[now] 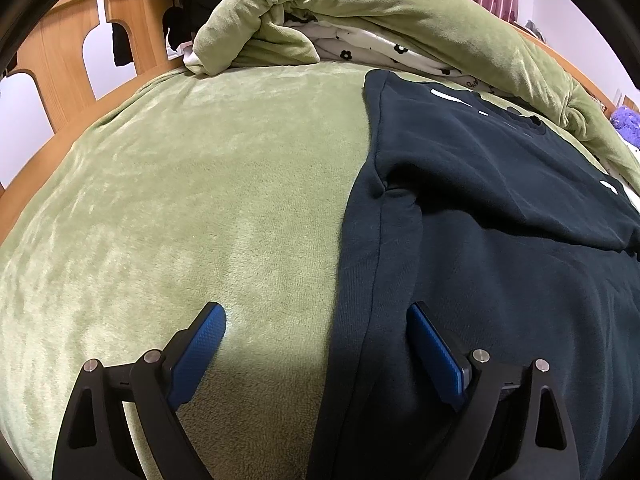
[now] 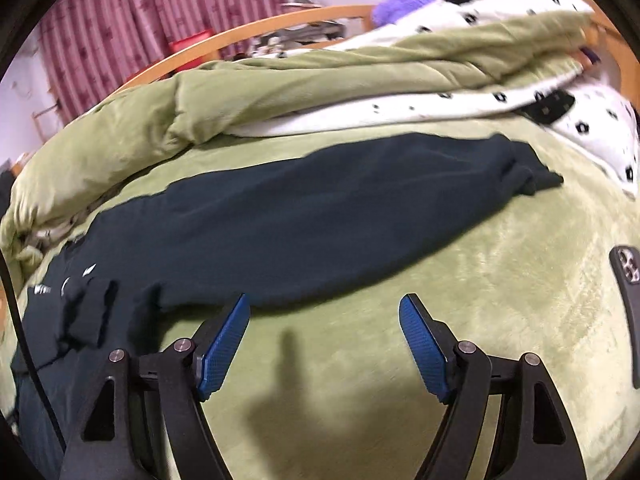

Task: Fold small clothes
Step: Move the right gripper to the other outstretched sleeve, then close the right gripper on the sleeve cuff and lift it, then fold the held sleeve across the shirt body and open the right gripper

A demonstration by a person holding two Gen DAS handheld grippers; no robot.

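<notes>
A dark navy sweatshirt (image 1: 500, 240) lies flat on a green plush bed cover (image 1: 180, 200), one sleeve folded across its body. My left gripper (image 1: 316, 312) is open just above its left edge; one blue pad is over the cover, the other over the cloth. In the right wrist view the sweatshirt's other sleeve (image 2: 320, 216) stretches out to the right across the cover (image 2: 500, 300). My right gripper (image 2: 324, 308) is open and empty, just short of that sleeve's near edge.
A rolled green quilt with white flower-print lining (image 1: 360, 32) lies along the far side. A wooden bed frame (image 1: 60, 40) stands at the left. A phone in a dark case (image 2: 628, 300) lies on the cover at the right. Red curtains (image 2: 140, 20) hang behind.
</notes>
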